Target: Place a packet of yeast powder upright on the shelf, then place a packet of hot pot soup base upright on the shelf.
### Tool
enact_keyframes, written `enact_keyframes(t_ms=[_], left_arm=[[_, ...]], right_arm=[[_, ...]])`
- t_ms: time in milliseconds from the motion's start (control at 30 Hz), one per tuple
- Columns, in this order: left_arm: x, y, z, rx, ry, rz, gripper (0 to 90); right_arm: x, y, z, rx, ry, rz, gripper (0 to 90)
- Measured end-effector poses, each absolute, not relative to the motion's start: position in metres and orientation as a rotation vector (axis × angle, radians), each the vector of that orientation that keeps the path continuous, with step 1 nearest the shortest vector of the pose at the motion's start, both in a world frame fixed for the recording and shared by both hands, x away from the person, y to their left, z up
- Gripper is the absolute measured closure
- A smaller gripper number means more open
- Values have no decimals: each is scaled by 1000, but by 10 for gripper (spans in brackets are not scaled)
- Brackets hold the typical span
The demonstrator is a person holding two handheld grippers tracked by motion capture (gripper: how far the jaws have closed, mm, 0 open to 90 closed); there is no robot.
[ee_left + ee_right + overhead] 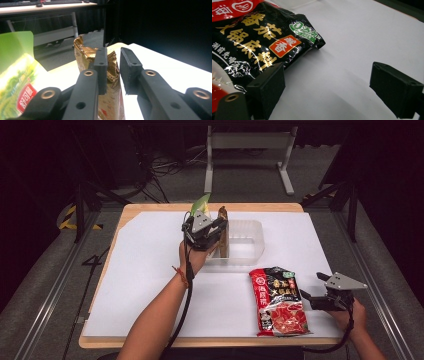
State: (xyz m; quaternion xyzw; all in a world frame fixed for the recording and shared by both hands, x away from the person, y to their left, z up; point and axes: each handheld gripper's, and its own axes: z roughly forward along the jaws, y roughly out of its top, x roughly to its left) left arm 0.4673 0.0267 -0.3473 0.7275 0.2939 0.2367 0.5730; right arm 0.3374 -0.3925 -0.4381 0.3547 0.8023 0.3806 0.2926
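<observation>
A gold foil packet (223,236) stands upright at the left end of a clear plastic bin (256,240). My left gripper (216,227) is at its crumpled top. In the left gripper view the gold foil packet (83,53) sits between the jaws of my left gripper (113,58), which stand slightly apart with a sliver of gap on the right side. A green packet (201,203) (15,65) stands just beside it. My right gripper (313,286) (332,87) rests open on the table, right of a flat red-and-black sauce packet (278,301) (254,42).
A white sheet (150,285) covers the wooden tabletop (100,340). Beyond the table's far edge are a grey metal stand (247,142), floor cables and dark tripod legs (80,210) at both sides.
</observation>
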Motion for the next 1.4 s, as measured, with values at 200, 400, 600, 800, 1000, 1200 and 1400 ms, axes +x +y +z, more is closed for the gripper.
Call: enact_keyframes(t_ms=[200,400,600,800,1000,1200,1400], left_arm=[[465,33,-343,1720,655,563,671],[457,39,-339,1777,602,569,547],[444,48,-336,1817,558,577,456],[432,59,-338,1859,537,574,393],[410,76,-346,1907,510,587,366],[393,94,-356,1947,499,597,329],[386,108,-371,1987,518,594,293]], right_arm=[[338,-392,-438,948,2140,1011,133],[338,-392,-438,955,2139,1011,133],[338,-392,-438,953,2137,1009,133],[339,-392,-438,952,2144,1007,132],[337,-392,-438,945,2142,1016,130],[338,-393,-438,953,2144,1016,130],[338,-393,-438,956,2144,1022,130]])
